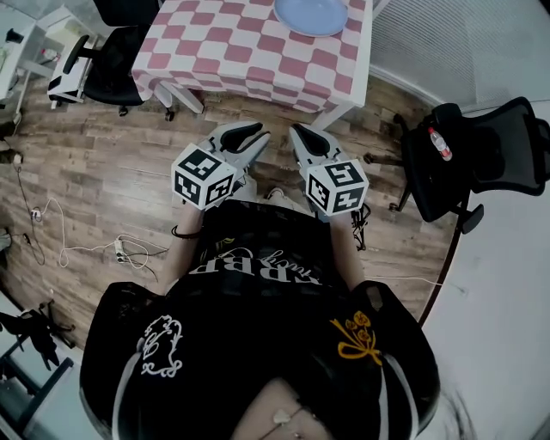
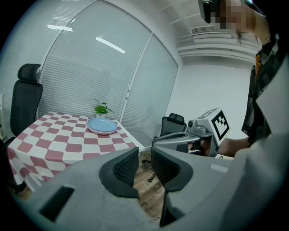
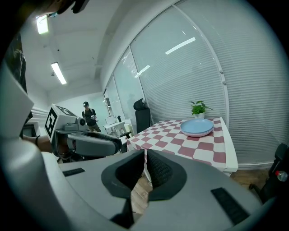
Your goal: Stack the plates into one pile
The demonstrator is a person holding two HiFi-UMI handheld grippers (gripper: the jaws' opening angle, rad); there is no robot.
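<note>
Head view: the person is standing back from the white table draped in a red-and-white checked cloth. They are holding the left gripper and right gripper side by side over the wooden plank floor, both aimed at the table. The pale blue round plates are sitting on the table's far part, well apart from both tools.

Left gripper view: this tool's jaws are standing almost pressed together, with only a slit between them and nothing in it. The plates are showing as one pile, just beside a small green potted plant.

Right gripper view: these jaws are pressed together and empty. At least two plates are nesting in the pile, though their count is unclear.

The stacking is probably finished, so keeping both tools clear of the table is likely the safest course. Any further approach would call for spreading the jaws well before they reach the rim.
</note>
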